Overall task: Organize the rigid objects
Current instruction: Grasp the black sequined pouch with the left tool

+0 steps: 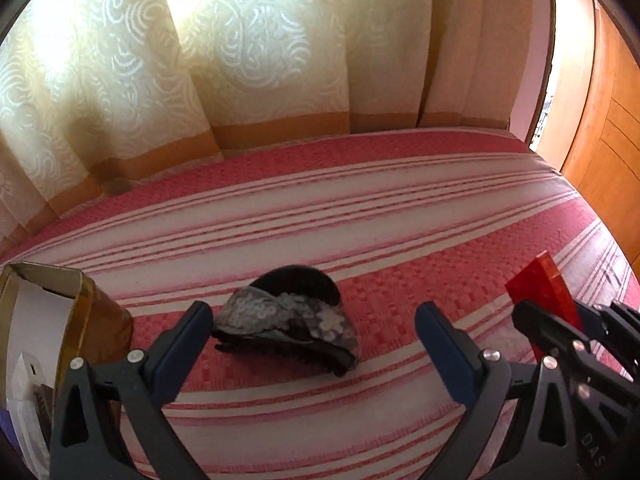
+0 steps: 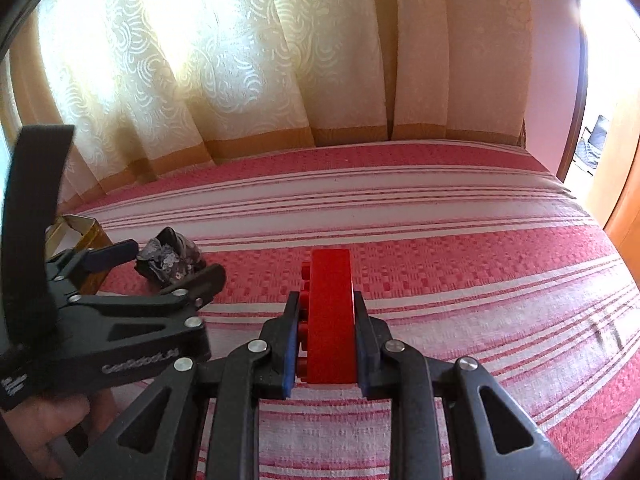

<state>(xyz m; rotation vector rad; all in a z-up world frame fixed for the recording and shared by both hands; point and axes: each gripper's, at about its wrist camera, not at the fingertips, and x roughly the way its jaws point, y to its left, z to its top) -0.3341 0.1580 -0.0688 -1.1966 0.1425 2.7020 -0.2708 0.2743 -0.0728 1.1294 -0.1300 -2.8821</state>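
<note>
Curtains [image 1: 248, 52] hang behind the striped bedspread [image 1: 360, 208] in our left wrist view. Our left gripper [image 1: 314, 332] has its jaws wide apart with nothing clamped; a grey sequined hair claw [image 1: 286, 322] lies on the bedspread between and just beyond the fingertips, touching neither as far as we can tell. A gold cardboard box [image 1: 80, 312], its top open, stands at the near left part of the bedspread, just beside the left finger. Toward the right edge we see the red building brick [image 1: 546, 292] in the right gripper [image 1: 568, 328].

From our right wrist view, the right gripper [image 2: 326, 344] is closed on the red building brick [image 2: 332, 312], pads pressing both long sides, studs facing left. The left gripper [image 2: 160, 266], spread open, straddles the hair claw [image 2: 170, 262] near the box [image 2: 86, 236] by the bedspread's [image 2: 440, 240] left side.
</note>
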